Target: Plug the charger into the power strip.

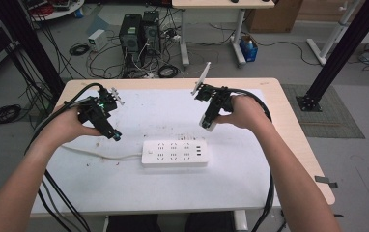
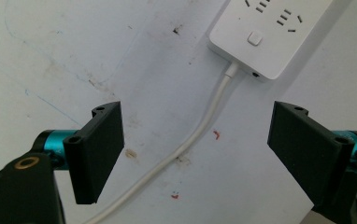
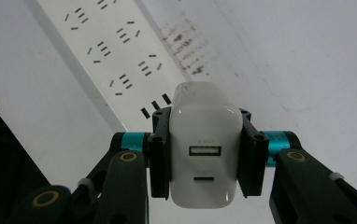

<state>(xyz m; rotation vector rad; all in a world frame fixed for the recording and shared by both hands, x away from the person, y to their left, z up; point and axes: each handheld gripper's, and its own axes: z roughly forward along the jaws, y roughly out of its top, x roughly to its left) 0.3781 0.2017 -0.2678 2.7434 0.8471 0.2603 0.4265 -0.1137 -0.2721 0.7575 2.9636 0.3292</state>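
Charger (image 3: pixel 204 147) clamped in my right claw (image 3: pixel 205 154), above the power strip (image 1: pixel 174 153) on the table (image 1: pixel 274 96).
Left claw (image 2: pixel 195 154) wide open, empty, over the strip's cable (image 2: pixel 200 135). Risk: prongs are hidden, so a tilted charger misses the slots and shoves the unheld strip.

Both bare forearms enter from the bottom of the high view and angle inward, each hand wrapped around a black two-jaw gripper with teal fittings. The left gripper (image 1: pixel 115 136) is held low on the person's left, tilted down and inward, its jaws standing wide apart with nothing between them. The right gripper (image 1: pixel 206 124) points steeply down, its jaws clamped on the flanks of a white rounded-rectangular plastic charger block (image 3: pixel 205 148).
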